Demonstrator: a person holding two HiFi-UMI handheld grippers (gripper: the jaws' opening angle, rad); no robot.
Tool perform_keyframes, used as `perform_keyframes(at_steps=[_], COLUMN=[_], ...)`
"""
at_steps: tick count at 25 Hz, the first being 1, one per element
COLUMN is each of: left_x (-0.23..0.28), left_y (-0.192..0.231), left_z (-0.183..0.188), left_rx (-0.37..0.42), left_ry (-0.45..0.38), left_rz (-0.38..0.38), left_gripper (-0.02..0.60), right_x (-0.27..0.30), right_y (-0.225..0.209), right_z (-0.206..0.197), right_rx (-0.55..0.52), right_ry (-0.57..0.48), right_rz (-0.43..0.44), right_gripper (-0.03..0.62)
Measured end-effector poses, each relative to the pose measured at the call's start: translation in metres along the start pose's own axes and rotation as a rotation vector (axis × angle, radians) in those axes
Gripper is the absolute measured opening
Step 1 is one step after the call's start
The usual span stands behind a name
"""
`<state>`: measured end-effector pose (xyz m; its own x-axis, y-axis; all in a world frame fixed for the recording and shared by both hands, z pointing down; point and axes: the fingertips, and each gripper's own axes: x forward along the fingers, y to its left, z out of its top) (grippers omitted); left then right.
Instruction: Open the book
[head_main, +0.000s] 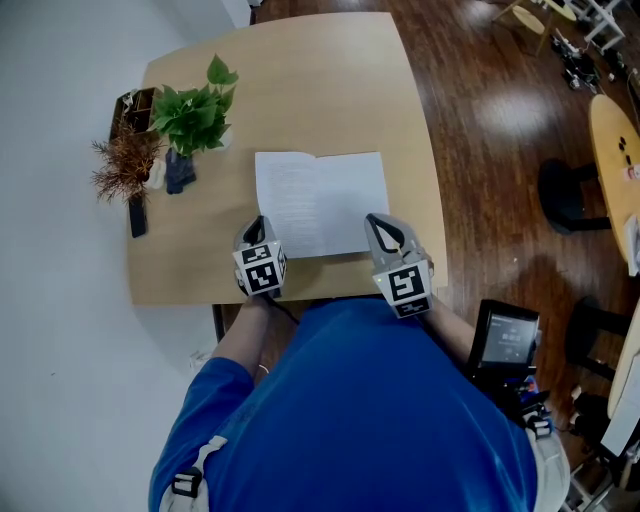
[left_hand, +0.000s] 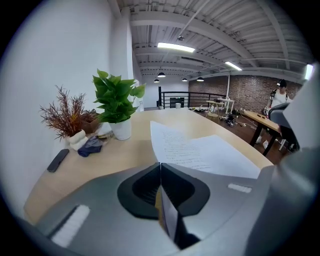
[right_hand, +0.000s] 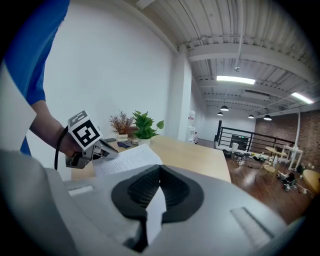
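The book (head_main: 320, 200) lies open and flat on the wooden table (head_main: 300, 80), with white printed pages facing up. It also shows in the left gripper view (left_hand: 200, 150) and the right gripper view (right_hand: 127, 159). My left gripper (head_main: 258, 222) sits at the book's near left corner, its jaws (left_hand: 160, 165) closed tip to tip with nothing between them. My right gripper (head_main: 372, 220) is over the near right corner, its jaws (right_hand: 160, 167) also meeting at the tips. A white page shows through the slot behind them. The left gripper (right_hand: 107, 148) rests by the page edge.
A green potted plant (head_main: 195, 115), a dried reddish plant (head_main: 125, 165), a dark cloth (head_main: 180, 172) and a black remote (head_main: 137, 215) stand along the table's left side. A dark screen (head_main: 505, 340) is at my right. The near table edge runs just under both grippers.
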<state>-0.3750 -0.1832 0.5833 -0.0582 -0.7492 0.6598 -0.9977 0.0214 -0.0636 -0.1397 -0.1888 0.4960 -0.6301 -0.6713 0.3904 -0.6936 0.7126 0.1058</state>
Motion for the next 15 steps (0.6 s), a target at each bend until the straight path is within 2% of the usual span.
perform_keyframes(at_steps=[15], left_x=[0.024], left_y=[0.017], left_z=[-0.034], left_rx=[0.013], left_ry=[0.089], left_rz=[-0.005], left_gripper=[0.012], right_x=[0.008], right_y=[0.005], right_z=[-0.003], right_rx=[-0.002], right_ry=[0.043], right_rz=[-0.028], right_gripper=[0.003])
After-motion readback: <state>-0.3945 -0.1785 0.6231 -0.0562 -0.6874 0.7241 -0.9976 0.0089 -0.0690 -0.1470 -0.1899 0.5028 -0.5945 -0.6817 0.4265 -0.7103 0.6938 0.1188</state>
